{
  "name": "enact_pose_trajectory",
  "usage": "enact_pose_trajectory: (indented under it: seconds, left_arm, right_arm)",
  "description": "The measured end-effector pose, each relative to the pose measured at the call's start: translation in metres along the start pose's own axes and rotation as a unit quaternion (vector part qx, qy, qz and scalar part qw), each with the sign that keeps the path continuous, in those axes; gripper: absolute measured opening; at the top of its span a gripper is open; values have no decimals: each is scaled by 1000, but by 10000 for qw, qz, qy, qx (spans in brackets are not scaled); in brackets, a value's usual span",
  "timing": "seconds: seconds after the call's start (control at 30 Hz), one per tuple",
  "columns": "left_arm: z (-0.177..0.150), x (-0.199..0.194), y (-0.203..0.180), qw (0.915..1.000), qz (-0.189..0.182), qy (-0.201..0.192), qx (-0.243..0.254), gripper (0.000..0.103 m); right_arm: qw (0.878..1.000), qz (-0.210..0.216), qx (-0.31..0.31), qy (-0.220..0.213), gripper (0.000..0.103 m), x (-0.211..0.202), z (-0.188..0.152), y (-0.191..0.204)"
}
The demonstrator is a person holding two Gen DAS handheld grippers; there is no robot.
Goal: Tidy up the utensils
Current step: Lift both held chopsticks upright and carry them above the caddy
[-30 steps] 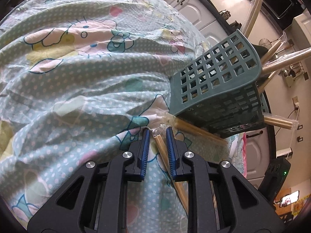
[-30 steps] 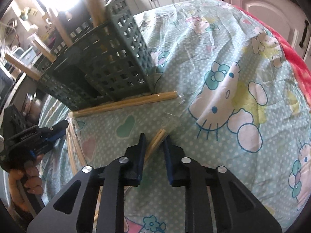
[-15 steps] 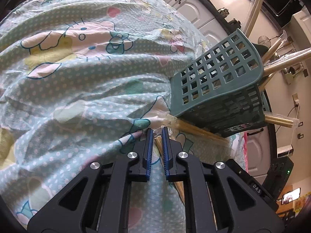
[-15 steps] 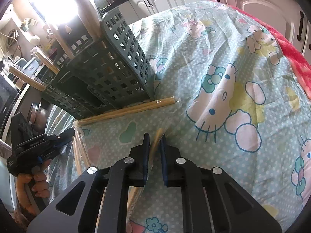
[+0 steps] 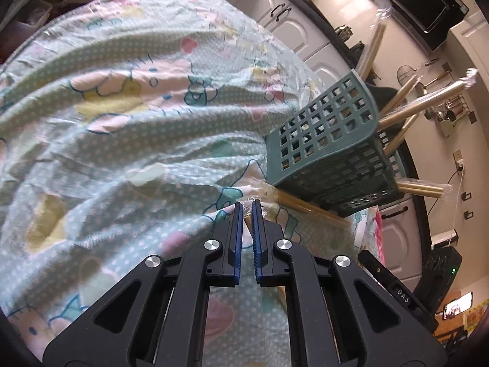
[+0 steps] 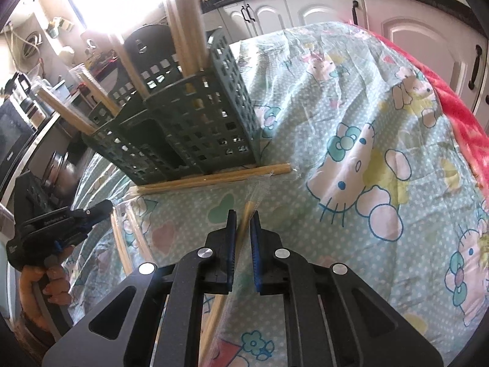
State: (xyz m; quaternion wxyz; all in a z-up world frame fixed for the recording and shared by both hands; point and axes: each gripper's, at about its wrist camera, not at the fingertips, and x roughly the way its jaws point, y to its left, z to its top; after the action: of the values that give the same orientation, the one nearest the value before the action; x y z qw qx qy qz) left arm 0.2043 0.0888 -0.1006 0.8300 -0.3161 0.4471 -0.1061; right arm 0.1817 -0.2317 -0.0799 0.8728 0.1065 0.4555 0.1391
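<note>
A green lattice utensil basket (image 5: 324,140) stands on the patterned cloth with several wrapped chopstick pairs sticking out of it. One wrapped pair (image 5: 305,206) lies along its base. My left gripper (image 5: 247,209) is shut on the end of another wrapped chopstick pair (image 5: 248,223) just in front of the basket. In the right wrist view the basket (image 6: 198,128) is at upper left, with the lying pair (image 6: 214,179) at its foot. My right gripper (image 6: 243,215) is shut on a wrapped chopstick pair (image 6: 248,211) that runs back under it.
The cartoon-print tablecloth (image 6: 366,122) is wrinkled, with a red cloth (image 6: 458,116) at its right edge. The left gripper (image 6: 61,223) and the hand (image 6: 52,281) holding it show at the left, with more chopsticks (image 6: 122,244) lying near them. White cabinets (image 6: 305,12) stand behind.
Both grippers' jaws have narrowed from a loose gap to a grip on their chopstick pairs. Both hands have risen slightly, so the basket sits a little farther off.
</note>
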Motion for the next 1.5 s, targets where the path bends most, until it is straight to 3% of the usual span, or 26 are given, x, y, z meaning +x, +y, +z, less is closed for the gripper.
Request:
enact_pose_trajectory:
  seconds: [0.3,0.63,0.97,1.5]
  left_arm:
    - [-5,-38,-12,9989,-155,-376,226,3]
    - [-16,-73,-51,9940,-472,-670,723,2]
    - [-22,-95,-95,9863,-758,-858,1186,2]
    - [-5,-125,-150,9721,-1023,-1252,1699,2]
  right_arm:
    - [9991,193,-330,-195,7,-19,0,25]
    - [9943,512,-750,-557,6,-50,4,59]
    - [9841,759,-1182,-1085,6,-94,9,90]
    - [9672,920,-1563,-1777,6,-145,29,116]
